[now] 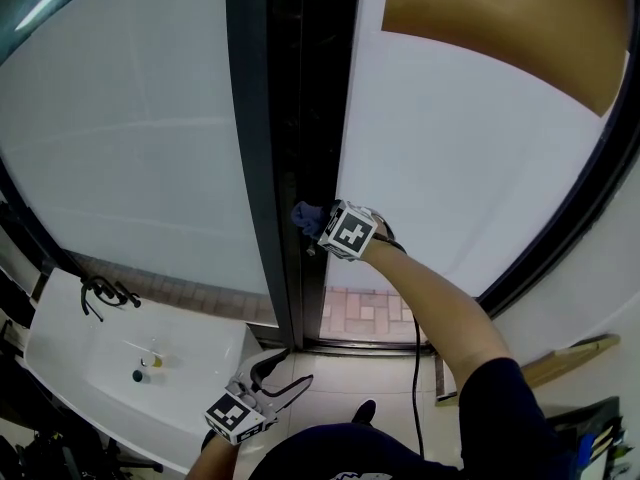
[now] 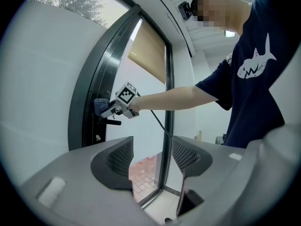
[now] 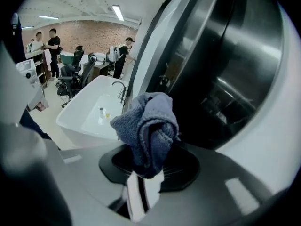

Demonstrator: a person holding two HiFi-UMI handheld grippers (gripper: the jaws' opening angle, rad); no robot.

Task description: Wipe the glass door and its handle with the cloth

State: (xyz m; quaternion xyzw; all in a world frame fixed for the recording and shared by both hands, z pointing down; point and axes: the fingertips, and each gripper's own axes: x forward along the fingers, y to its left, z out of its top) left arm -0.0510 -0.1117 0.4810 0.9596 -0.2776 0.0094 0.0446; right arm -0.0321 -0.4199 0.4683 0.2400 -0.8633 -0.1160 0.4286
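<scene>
The glass door has frosted panes (image 1: 130,158) on either side of a dark metal frame (image 1: 290,118). My right gripper (image 1: 318,234) is shut on a bunched blue cloth (image 1: 305,215) and holds it against that frame, just above the black lever handle (image 2: 111,122). In the right gripper view the cloth (image 3: 148,126) sticks up from the right gripper (image 3: 146,161), close to the dark glossy frame (image 3: 225,79). My left gripper (image 1: 290,370) hangs low near my body, open and holding nothing. Seen in its own view, the left gripper (image 2: 150,157) points at the door's lower edge.
A white basin (image 1: 70,353) with a black tap (image 1: 103,293) stands to the left of the door. A brown blind (image 1: 500,28) covers the top of the right pane. Brick paving (image 1: 365,308) shows through the glass at the bottom. Several people (image 3: 49,44) stand far back in the room.
</scene>
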